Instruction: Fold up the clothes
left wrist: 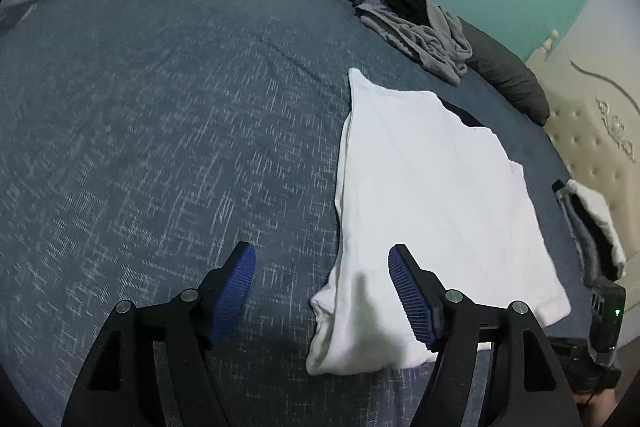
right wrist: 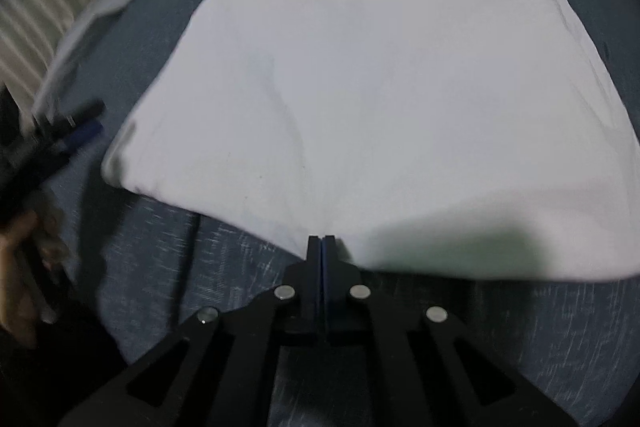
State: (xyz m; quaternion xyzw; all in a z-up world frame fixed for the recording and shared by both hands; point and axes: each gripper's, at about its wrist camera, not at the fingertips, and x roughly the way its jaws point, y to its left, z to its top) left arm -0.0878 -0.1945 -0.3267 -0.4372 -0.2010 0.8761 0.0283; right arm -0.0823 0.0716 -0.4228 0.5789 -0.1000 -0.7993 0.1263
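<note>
Blue bedspread (left wrist: 160, 107) carries the white T-shirt (left wrist: 432, 195) at your three o'clock; your left gripper (left wrist: 322, 259) hovers spread wide, your right gripper (right wrist: 321, 241) pinches its near hem.

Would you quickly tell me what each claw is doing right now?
Left claw: open, holding nothing, above the near edge of the white shirt.
Right claw: shut on the white shirt's near edge.

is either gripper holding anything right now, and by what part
The right gripper is shut on the white shirt's near edge. The left gripper is open, holding nothing.
</note>
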